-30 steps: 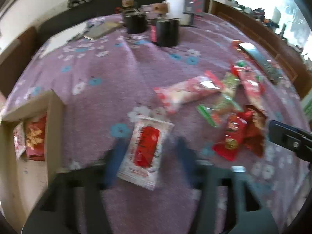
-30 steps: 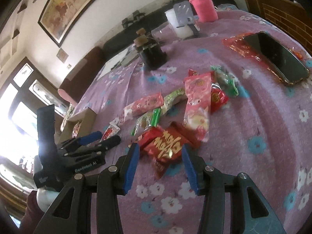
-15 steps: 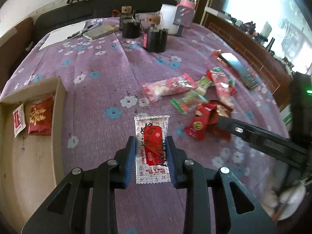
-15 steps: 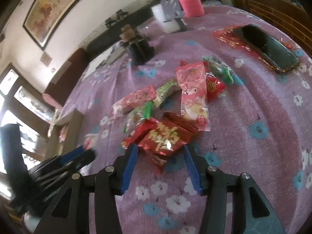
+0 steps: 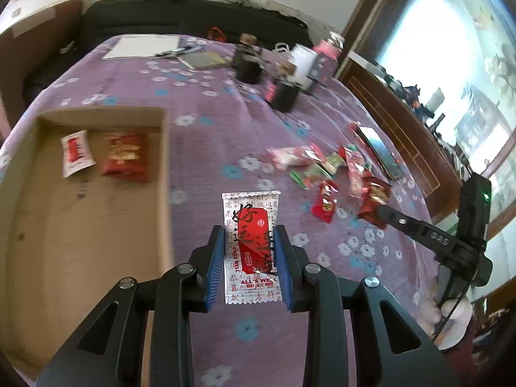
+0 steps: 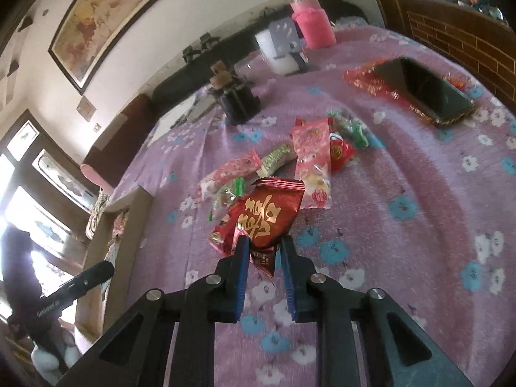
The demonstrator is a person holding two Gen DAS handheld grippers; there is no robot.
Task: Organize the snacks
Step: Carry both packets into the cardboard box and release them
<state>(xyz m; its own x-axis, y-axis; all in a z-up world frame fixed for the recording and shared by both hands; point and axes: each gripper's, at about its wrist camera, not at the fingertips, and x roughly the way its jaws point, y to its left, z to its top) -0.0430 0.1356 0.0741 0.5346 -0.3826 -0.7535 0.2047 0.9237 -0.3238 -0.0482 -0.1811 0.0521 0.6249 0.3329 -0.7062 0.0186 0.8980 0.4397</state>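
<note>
- Your left hand-held gripper point(image 5: 250, 251) is closed on a white packet with a red label point(image 5: 251, 242); the blue pads press its two long edges and it hangs above the purple flowered cloth point(image 5: 206, 148) of the counter.
- Just to the left of this packet is the open cardboard box point(image 5: 164, 193). Inside it, at the far end, lie a small white and red packet point(image 5: 75, 153) and a red packet with gold print point(image 5: 124, 156), side by side.
- Your right hand-held gripper point(image 6: 262, 251) has closed on the lower end of a dark red packet with gold letters point(image 6: 271, 216). The packet stands up from the pads, tilted to the far side.
- The other snacks lie in a loose heap beyond it: a long pink packet point(image 6: 312, 161), a second pink one point(image 6: 230, 174), green wrapped sweets point(image 6: 350, 129) and a small red packet point(image 6: 340, 151).
- Farther to the right, well apart from the heap, a dark phone point(image 6: 422, 90) lies on a red sheet point(image 6: 371, 82).
- At the far edge stand a pink bottle point(image 6: 311, 24) and a black holder point(image 6: 238, 98).
</note>
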